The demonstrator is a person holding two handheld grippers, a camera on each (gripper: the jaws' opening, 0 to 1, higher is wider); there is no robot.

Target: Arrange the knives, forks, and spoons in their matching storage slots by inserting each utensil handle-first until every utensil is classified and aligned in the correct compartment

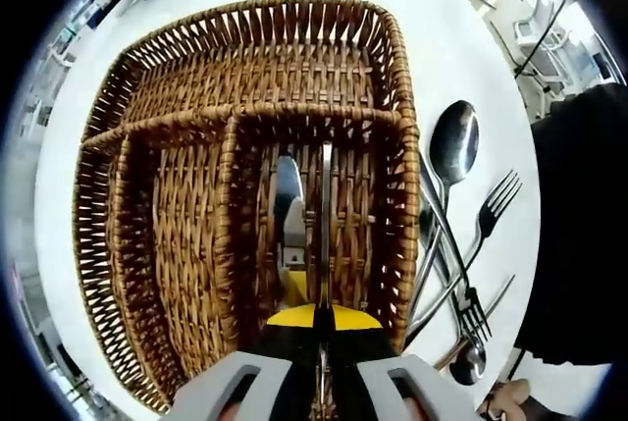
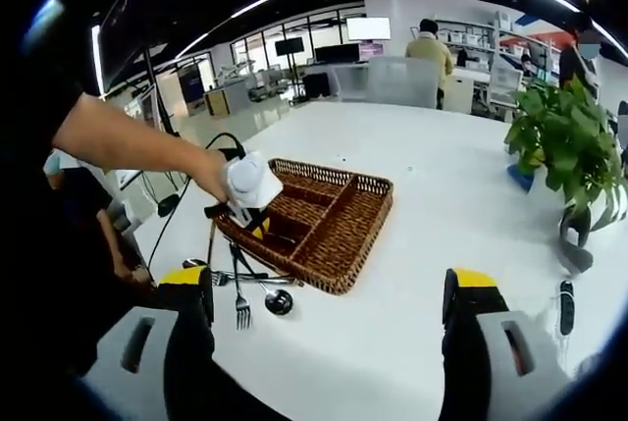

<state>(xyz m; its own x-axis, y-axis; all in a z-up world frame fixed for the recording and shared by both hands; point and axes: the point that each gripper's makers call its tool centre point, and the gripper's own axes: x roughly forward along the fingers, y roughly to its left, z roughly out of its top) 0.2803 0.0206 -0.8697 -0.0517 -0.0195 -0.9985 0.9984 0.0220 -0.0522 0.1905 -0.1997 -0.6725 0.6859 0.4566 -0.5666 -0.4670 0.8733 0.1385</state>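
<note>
In the left gripper view a wicker basket (image 1: 245,117) takes up the centre and left, split into one cross compartment at the top and three long slots below; the left gripper (image 1: 322,382) rises from the bottom edge, jaws pinched close on a thin knife (image 1: 326,225) that stands in the right-hand slot; a second utensil (image 1: 287,205) lies just beside it in the same slot; at the right, on the white table (image 1: 461,58), a spoon (image 1: 453,146) and a fork (image 1: 491,215) lie crossed in a loose pile of cutlery touching the basket's outer wall.

In the right gripper view the right gripper (image 2: 329,328) sits at the bottom, jaws spread wide with nothing between them; the basket is at mid-frame, the cutlery pile (image 2: 245,289) at its lower left; a potted plant (image 2: 564,141) stands at the right edge; people stand at desks in the upper background; no writing can be read.
</note>
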